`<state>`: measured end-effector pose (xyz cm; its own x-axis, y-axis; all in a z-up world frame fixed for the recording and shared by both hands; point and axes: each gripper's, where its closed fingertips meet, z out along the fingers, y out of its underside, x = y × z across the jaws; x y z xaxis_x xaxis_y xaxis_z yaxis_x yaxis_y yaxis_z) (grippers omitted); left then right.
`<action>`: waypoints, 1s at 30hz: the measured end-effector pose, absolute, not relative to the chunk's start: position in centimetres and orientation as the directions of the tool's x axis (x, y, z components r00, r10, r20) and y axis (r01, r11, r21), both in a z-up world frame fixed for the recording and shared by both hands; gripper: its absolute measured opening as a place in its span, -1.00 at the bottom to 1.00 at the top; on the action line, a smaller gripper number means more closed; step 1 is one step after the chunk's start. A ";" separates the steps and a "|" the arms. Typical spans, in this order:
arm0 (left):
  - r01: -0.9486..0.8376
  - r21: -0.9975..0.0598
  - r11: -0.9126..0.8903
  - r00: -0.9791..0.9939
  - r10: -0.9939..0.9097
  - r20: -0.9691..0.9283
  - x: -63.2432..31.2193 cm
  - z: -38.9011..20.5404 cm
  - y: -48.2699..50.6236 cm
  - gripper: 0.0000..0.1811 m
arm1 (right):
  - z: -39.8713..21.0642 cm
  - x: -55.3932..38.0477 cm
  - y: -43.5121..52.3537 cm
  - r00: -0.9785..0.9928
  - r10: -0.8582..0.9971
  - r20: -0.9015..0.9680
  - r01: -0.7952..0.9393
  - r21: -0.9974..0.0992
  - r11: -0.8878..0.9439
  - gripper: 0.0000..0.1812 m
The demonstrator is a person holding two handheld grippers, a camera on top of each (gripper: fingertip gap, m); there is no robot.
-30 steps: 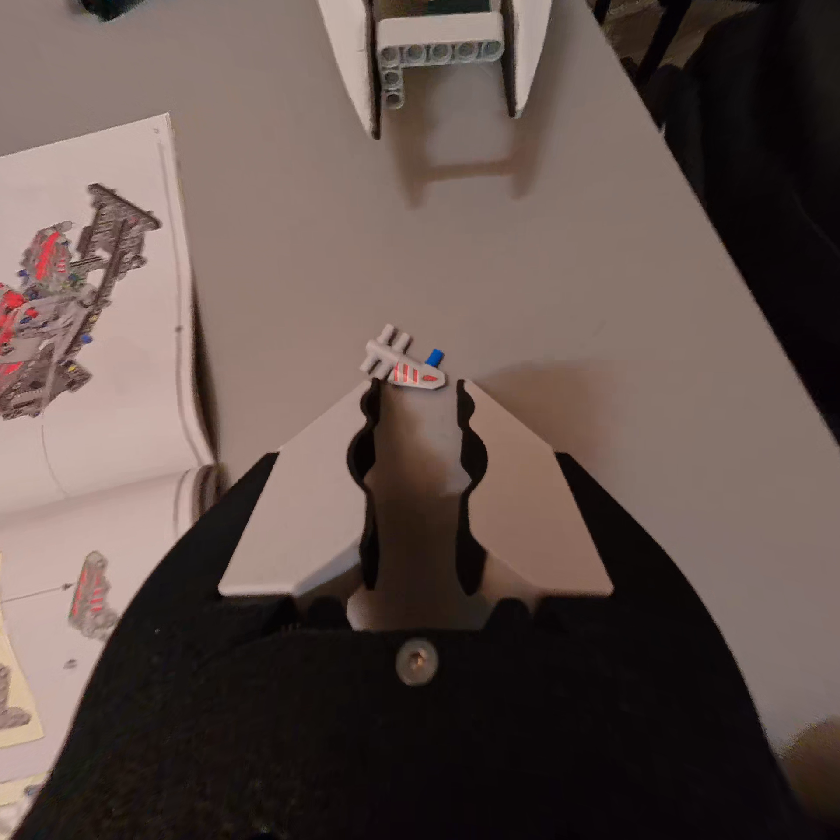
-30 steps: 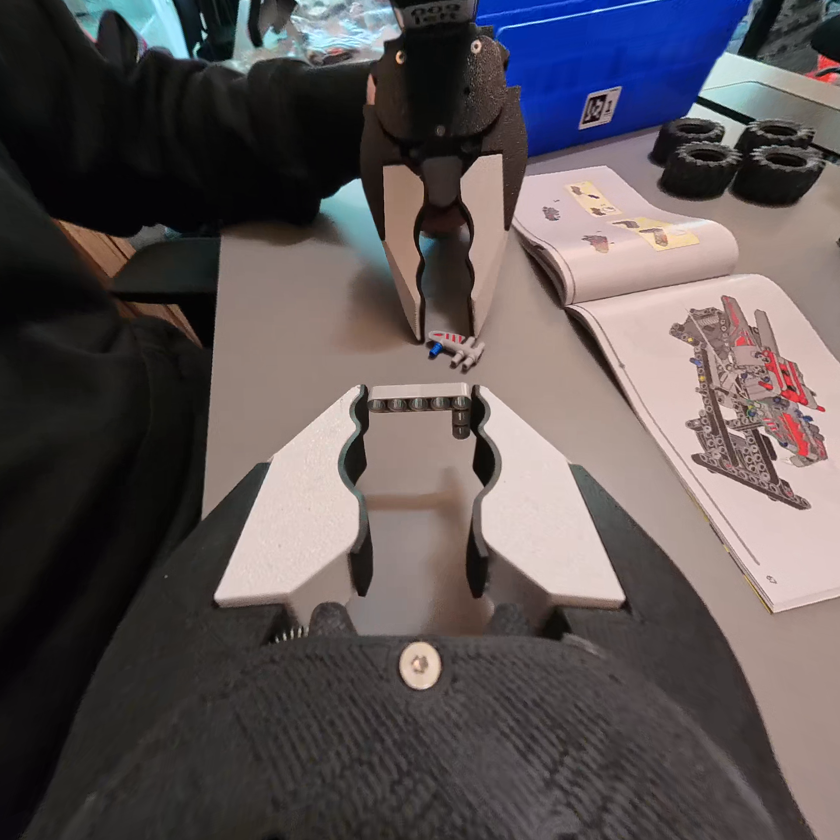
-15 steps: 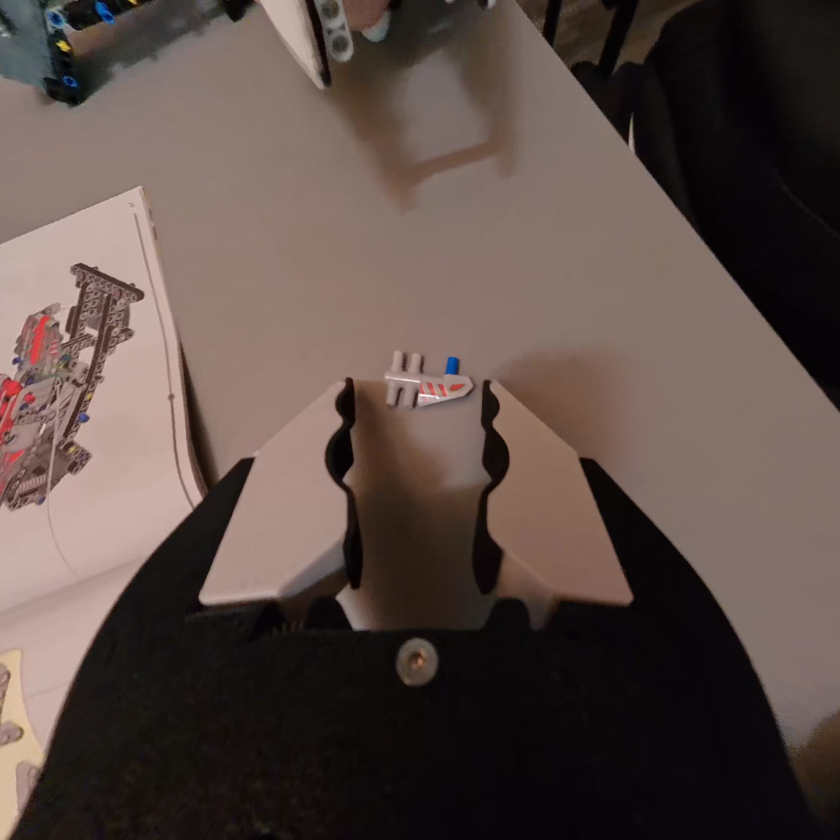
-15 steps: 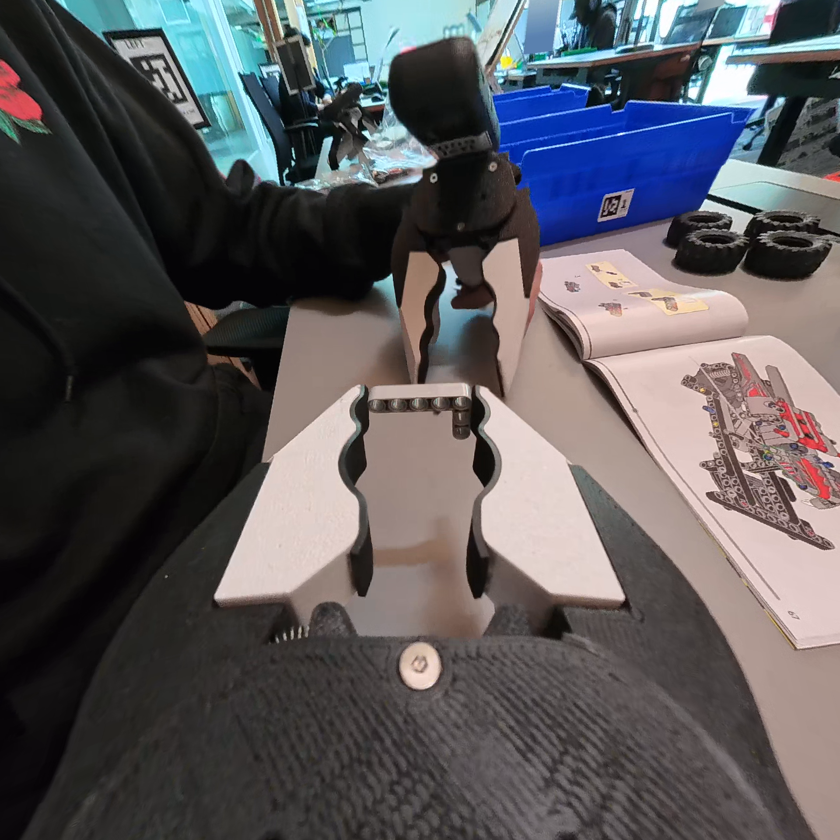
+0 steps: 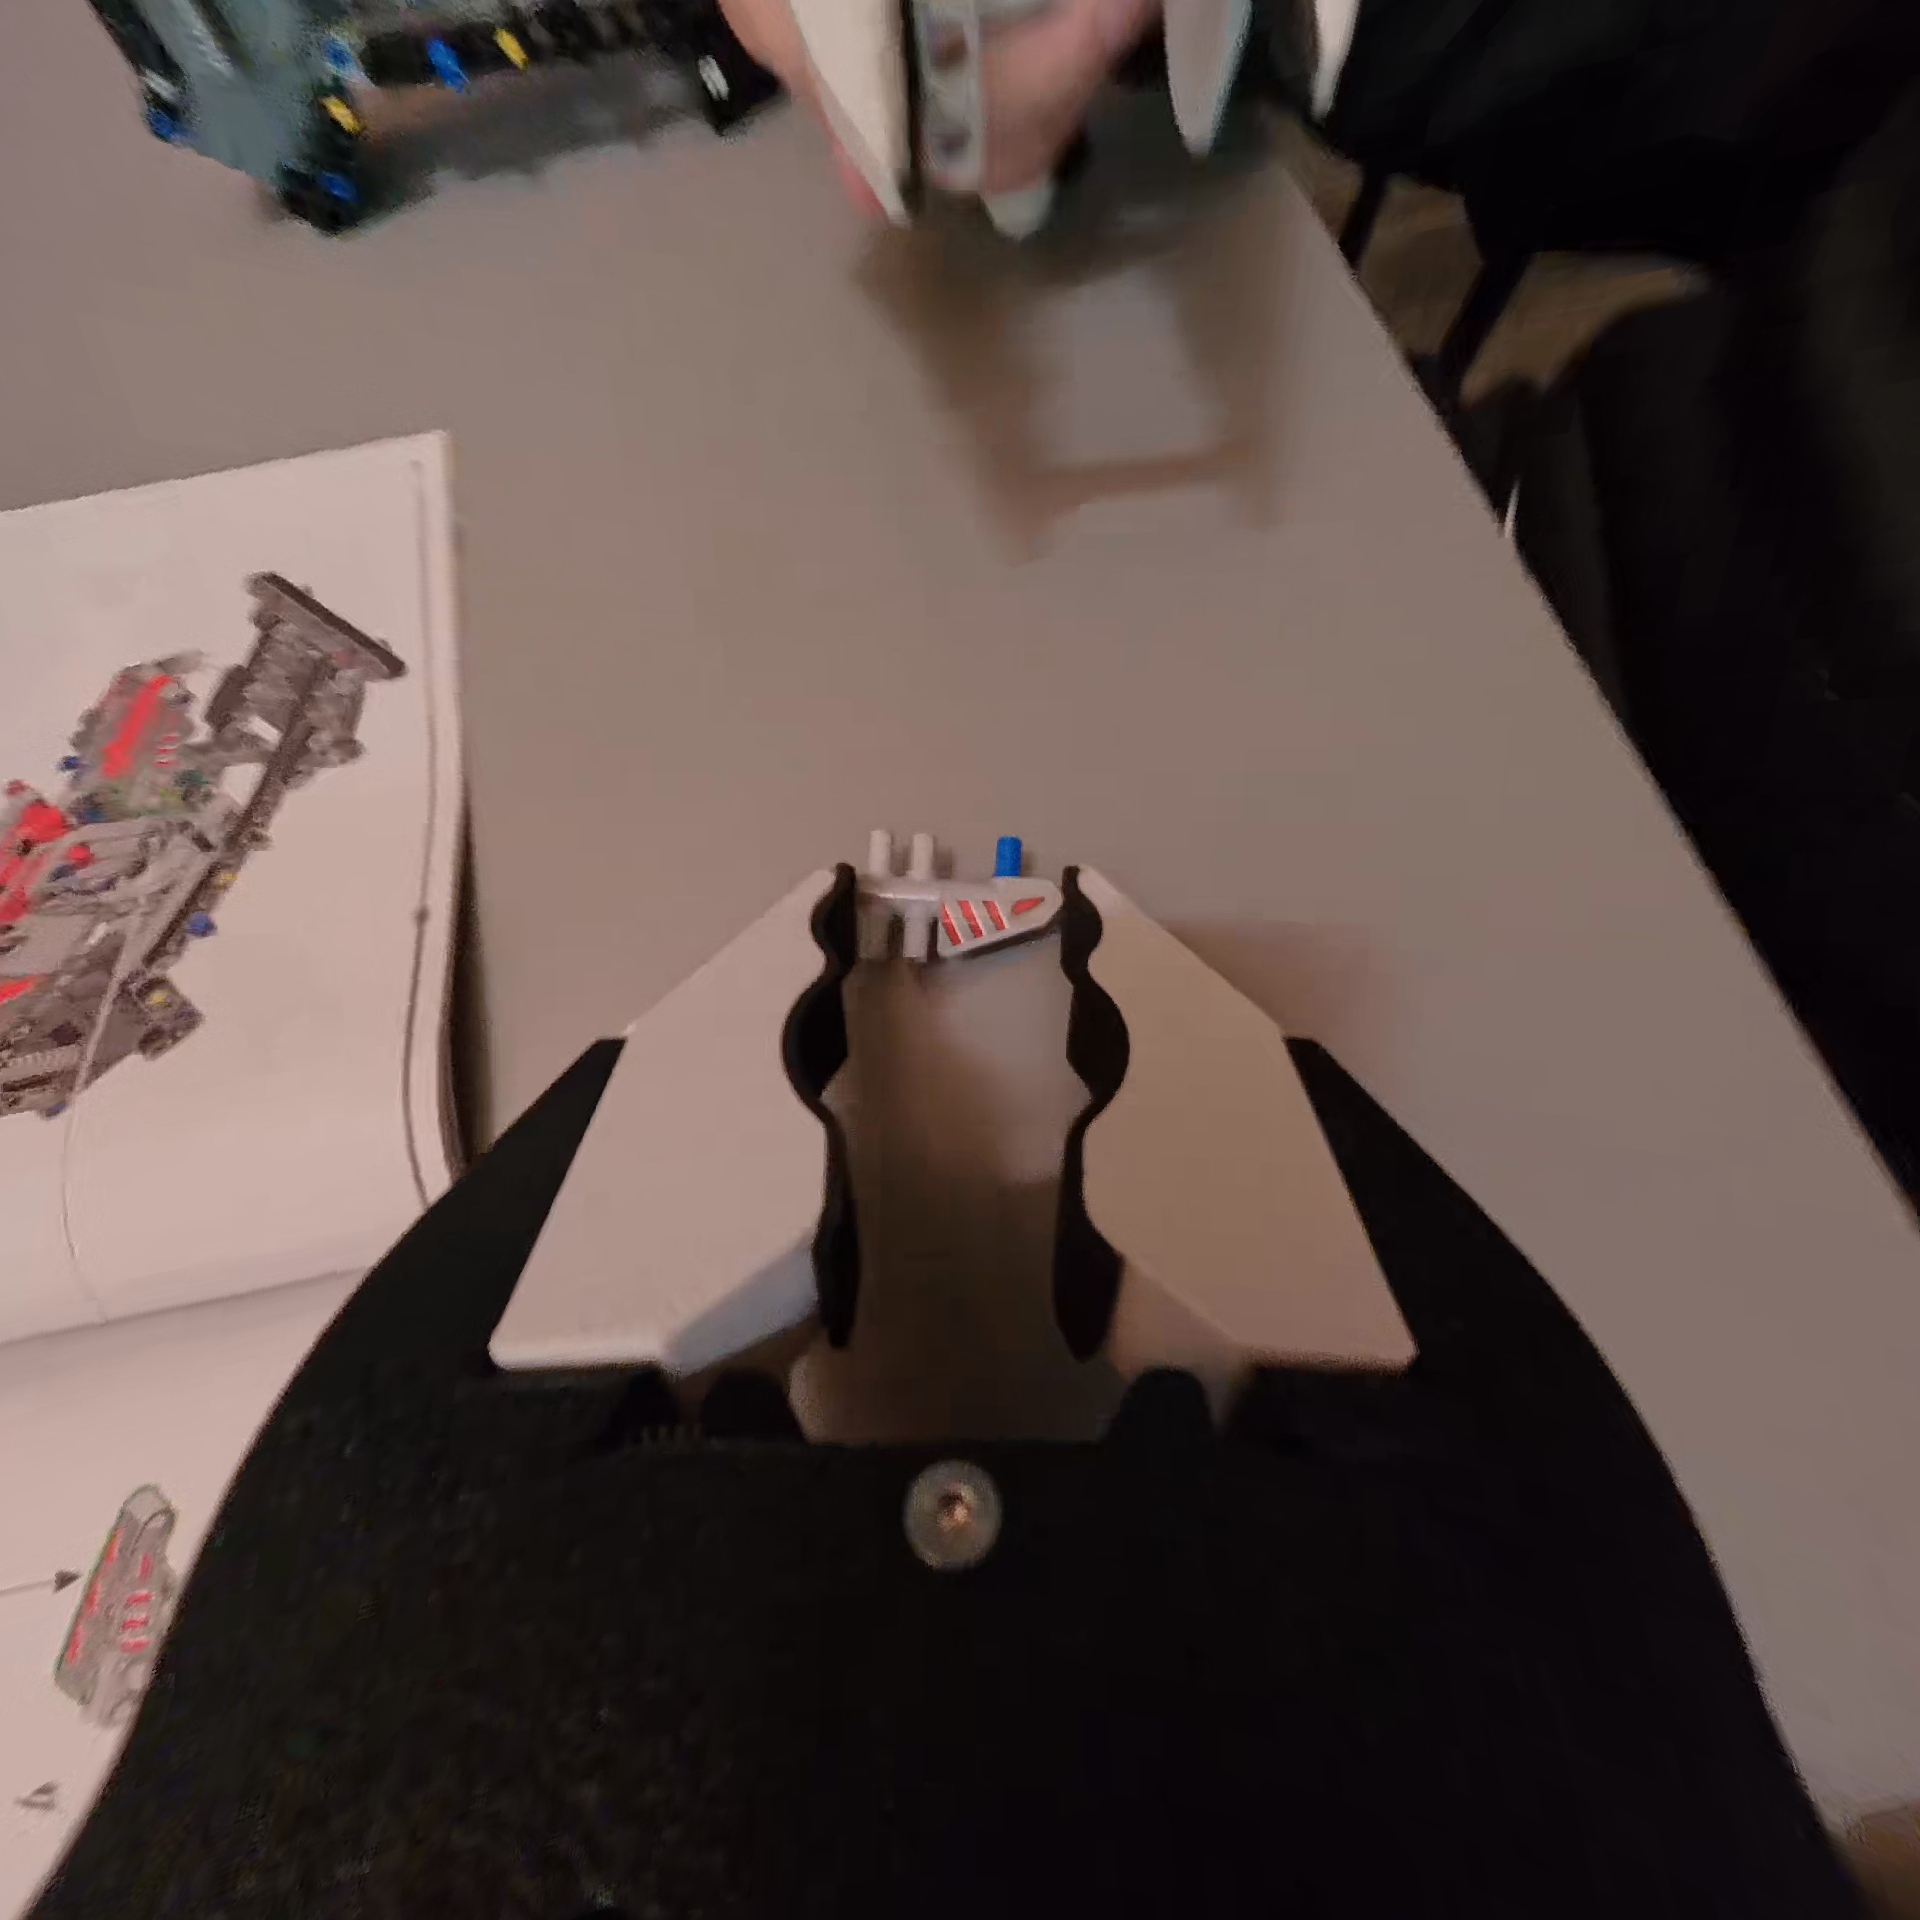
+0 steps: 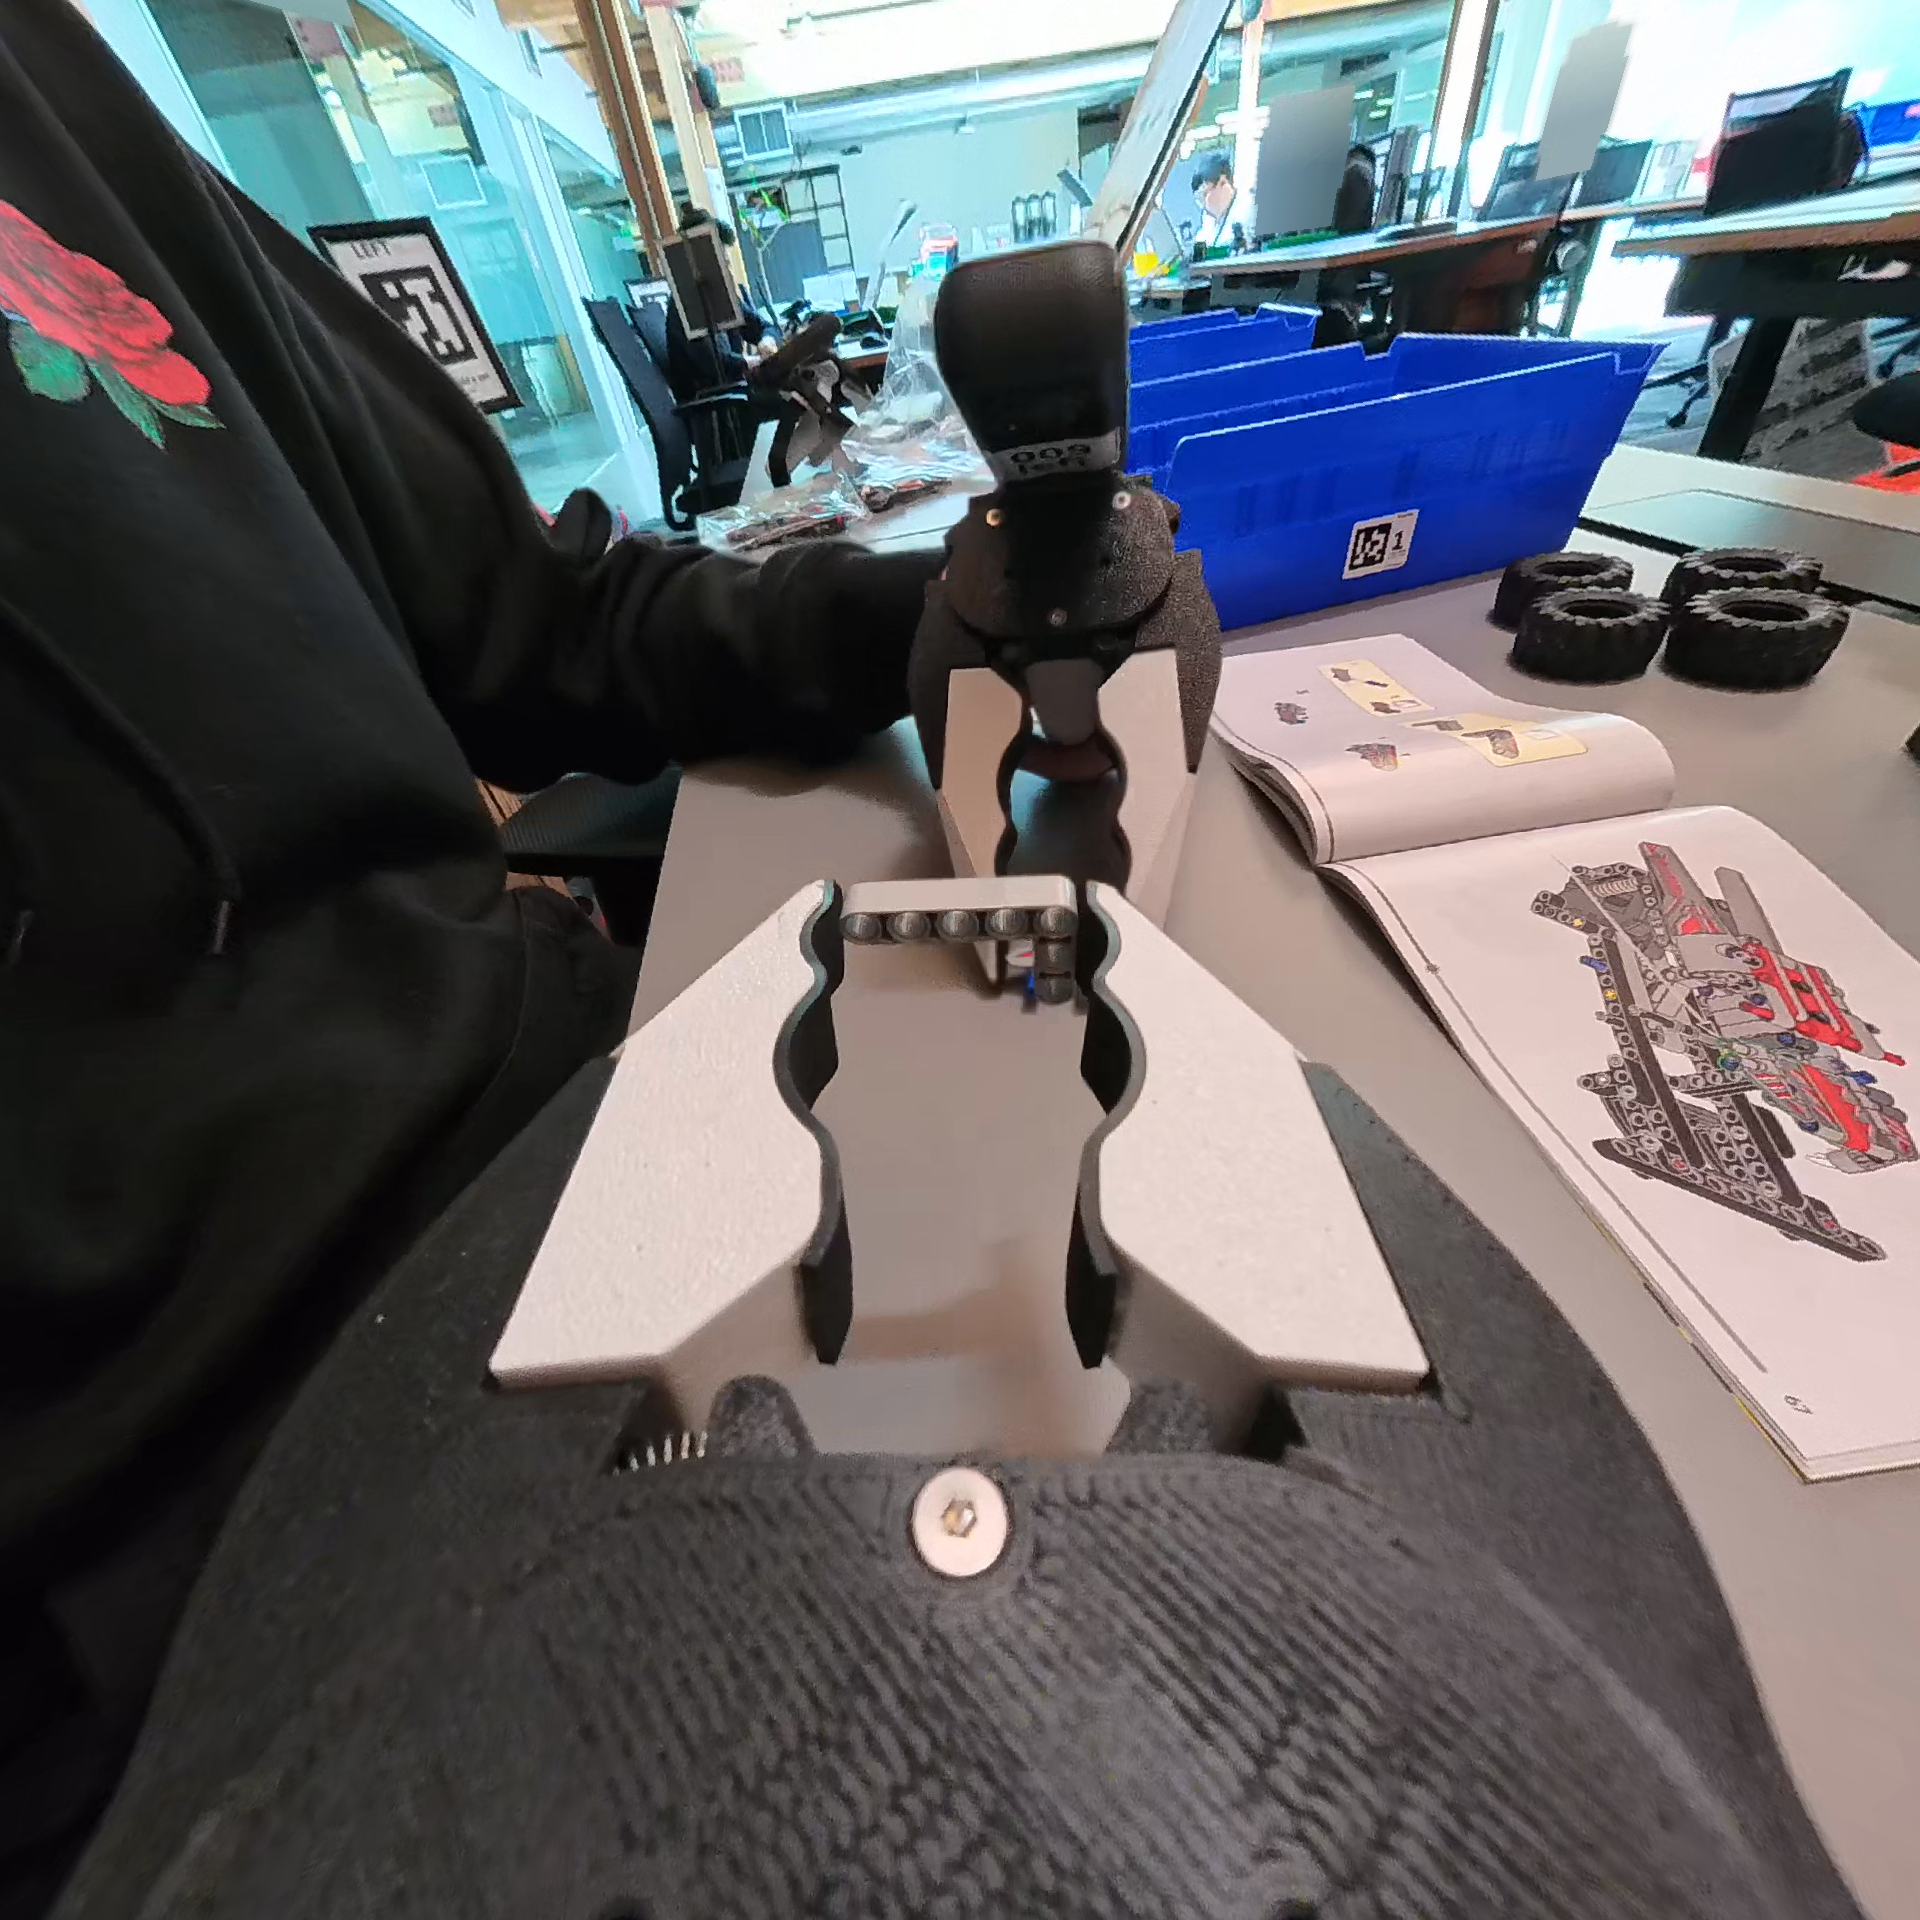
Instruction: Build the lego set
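Left gripper (image 5: 958, 902): fingertips closed onto a small grey panel piece (image 5: 966, 910), which spans the gap between them, touching both inner faces. The piece is wedge-shaped and light grey, with red diagonal stripes and a red tip mark on its face. Two pale grey pins stand at its left end and a blue pin (image 5: 1006, 854) at its right. Whether it rests on the grey table (image 5: 727, 582) or is lifted clear cannot be told.

Right gripper (image 6: 961, 925): fingertips clamped on a light grey L-shaped beam (image 6: 961, 921). The long arm runs across the gap with a row of round holes facing the camera; the short arm drops down along the right finger. It is held above the table, just in front of the left gripper, which points down at the tabletop. A sliver of the panel piece shows behind the beam's corner.

Instruction booklet (image 6: 1621, 1039): open on the table to the right in the right wrist view, showing a printed grey, black and red vehicle.

Four black tyres (image 6: 1673, 618): grouped beyond the booklet, near the table's far edge.

Blue bins (image 6: 1382, 447): behind the left gripper and the tyres.

Partly built dark model (image 5: 312, 94): far end of the table in the left wrist view, blurred, with blue and yellow pins showing.
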<state>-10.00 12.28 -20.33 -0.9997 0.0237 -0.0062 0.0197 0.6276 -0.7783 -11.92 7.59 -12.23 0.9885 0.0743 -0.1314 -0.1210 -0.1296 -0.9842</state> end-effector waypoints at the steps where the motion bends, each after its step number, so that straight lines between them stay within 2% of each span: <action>1: -0.011 -0.802 0.597 -1.000 -0.005 0.009 -10.0 -19.4 11.6 -0.59 | -12.2 -11.9 7.5 0.989 0.074 -0.128 -0.118 -0.985 -0.125 -0.52; 6: 0.016 -0.866 0.500 -0.991 -0.106 -0.080 -10.2 -14.5 9.6 -0.59 | -12.4 -12.1 7.6 0.991 0.073 -0.115 -0.104 -0.985 -0.137 -0.52; 10: -0.002 -0.889 0.457 -0.991 -0.119 -0.059 -11.3 -12.9 8.8 -0.59 | -12.6 -12.0 7.8 0.993 0.059 -0.104 -0.094 -0.984 -0.149 -0.52; 19: 0.041 -0.876 0.480 -0.991 -0.094 -0.098 -11.9 -13.5 8.4 -0.60 | -14.5 -11.8 8.9 0.997 0.024 -0.080 -0.070 -0.957 -0.283 -0.52; 30: 0.021 -0.859 0.512 -0.996 -0.065 -0.063 -12.4 -14.4 8.1 -0.60 | -14.9 -12.5 9.2 0.997 0.062 -0.041 -0.020 -0.952 -0.306 -0.52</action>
